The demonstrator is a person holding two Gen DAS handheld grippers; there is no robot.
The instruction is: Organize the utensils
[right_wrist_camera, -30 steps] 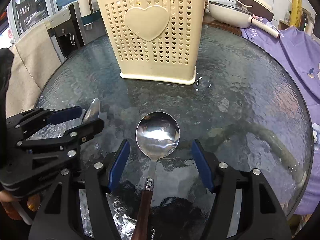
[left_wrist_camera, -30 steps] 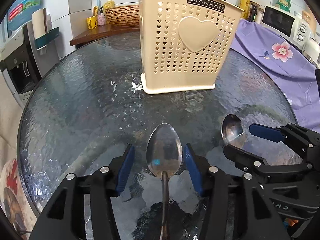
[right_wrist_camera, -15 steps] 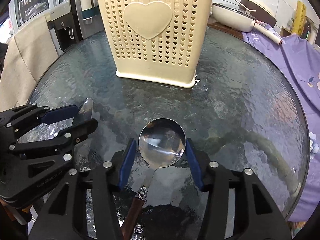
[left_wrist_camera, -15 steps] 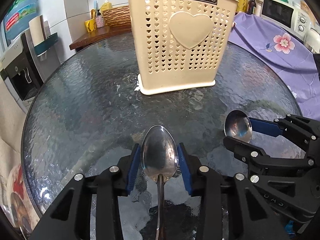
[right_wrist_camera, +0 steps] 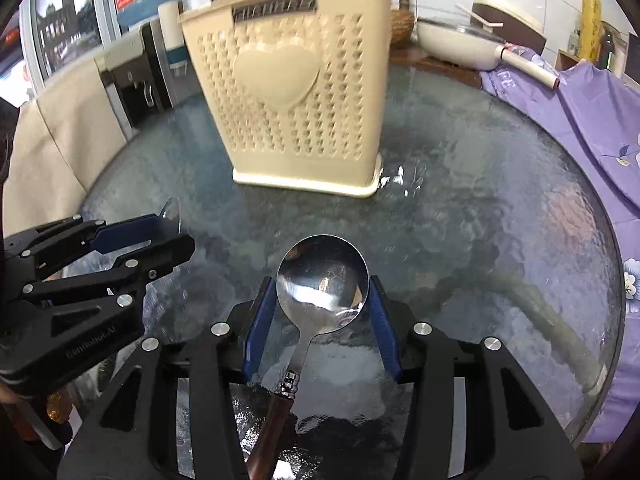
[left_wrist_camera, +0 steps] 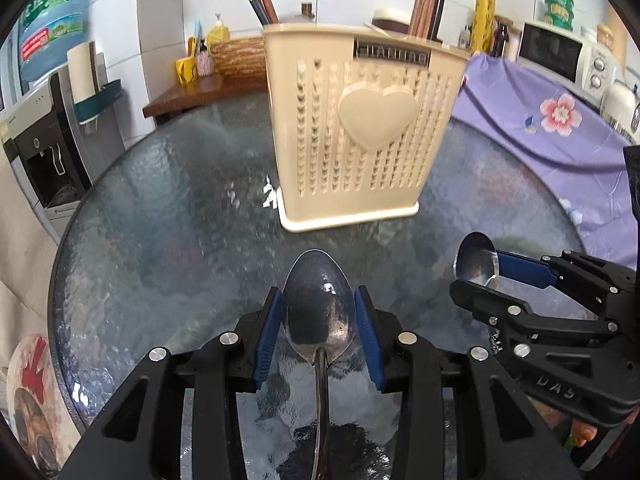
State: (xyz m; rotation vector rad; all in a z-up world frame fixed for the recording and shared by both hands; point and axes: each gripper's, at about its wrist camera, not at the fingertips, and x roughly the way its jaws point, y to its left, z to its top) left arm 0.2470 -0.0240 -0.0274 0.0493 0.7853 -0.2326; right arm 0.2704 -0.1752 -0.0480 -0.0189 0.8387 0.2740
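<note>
Fingers of the left gripper (left_wrist_camera: 319,322) clamp an oval spoon (left_wrist_camera: 319,312), the right gripper's (right_wrist_camera: 322,312) clamp a round wooden-handled spoon (right_wrist_camera: 322,280), before the cream utensil holder (left_wrist_camera: 360,128) mid-tabletop (left_wrist_camera: 160,220).

We hold the left hand-held gripper (left_wrist_camera: 319,322) and the right hand-held gripper (right_wrist_camera: 322,306) side by side, both tilted downward; the jaws of each have just closed, blue pads pressing a spoon bowl.

Oval spoon (left_wrist_camera: 319,312) between left tongs' (left_wrist_camera: 319,334) pads, cream holder (left_wrist_camera: 360,128) beyond.
</note>
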